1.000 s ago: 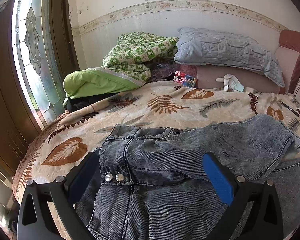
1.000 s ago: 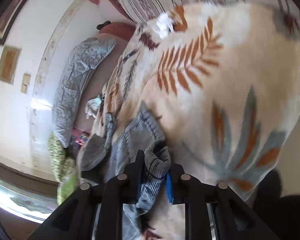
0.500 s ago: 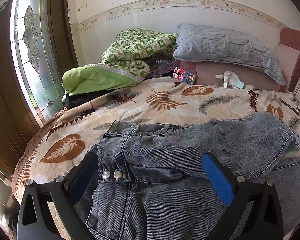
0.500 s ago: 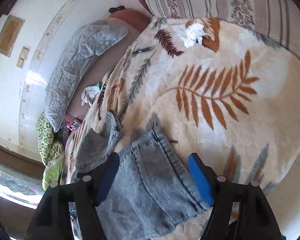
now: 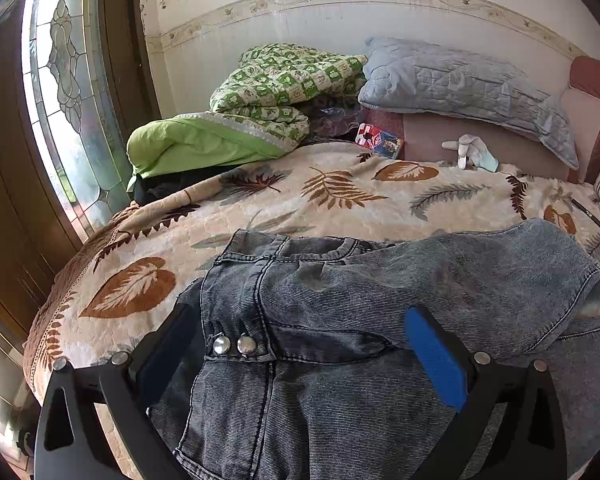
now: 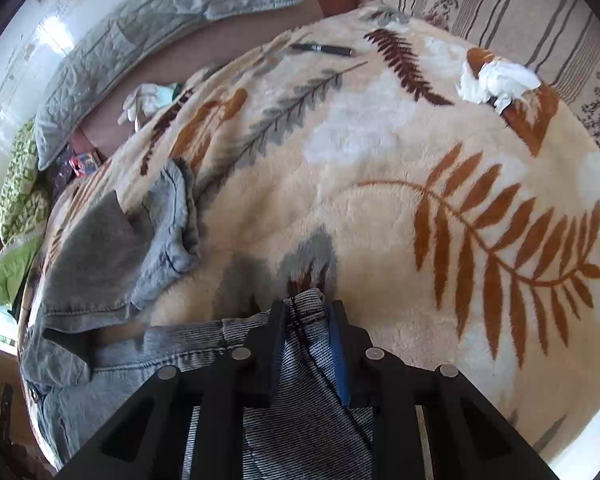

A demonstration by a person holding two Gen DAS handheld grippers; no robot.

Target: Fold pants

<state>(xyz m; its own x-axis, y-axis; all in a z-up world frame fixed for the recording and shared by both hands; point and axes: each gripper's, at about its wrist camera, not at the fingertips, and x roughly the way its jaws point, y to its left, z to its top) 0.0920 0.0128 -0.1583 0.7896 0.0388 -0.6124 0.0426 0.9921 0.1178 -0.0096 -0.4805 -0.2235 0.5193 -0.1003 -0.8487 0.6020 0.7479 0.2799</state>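
Pants [image 6: 304, 392] pinched in right gripper [image 6: 306, 344]; left gripper [image 5: 300, 344] jaws spread wide.

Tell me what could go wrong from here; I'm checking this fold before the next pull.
1. The right gripper pinches only a small bunch of the jeans near one hem, so the denim may slip out when pulled.
2. The other leg lies crumpled on the blanket, so the fold may come out uneven.
3. The left gripper is open above the waistband and pins nothing, so the whole garment could drag across the bed.
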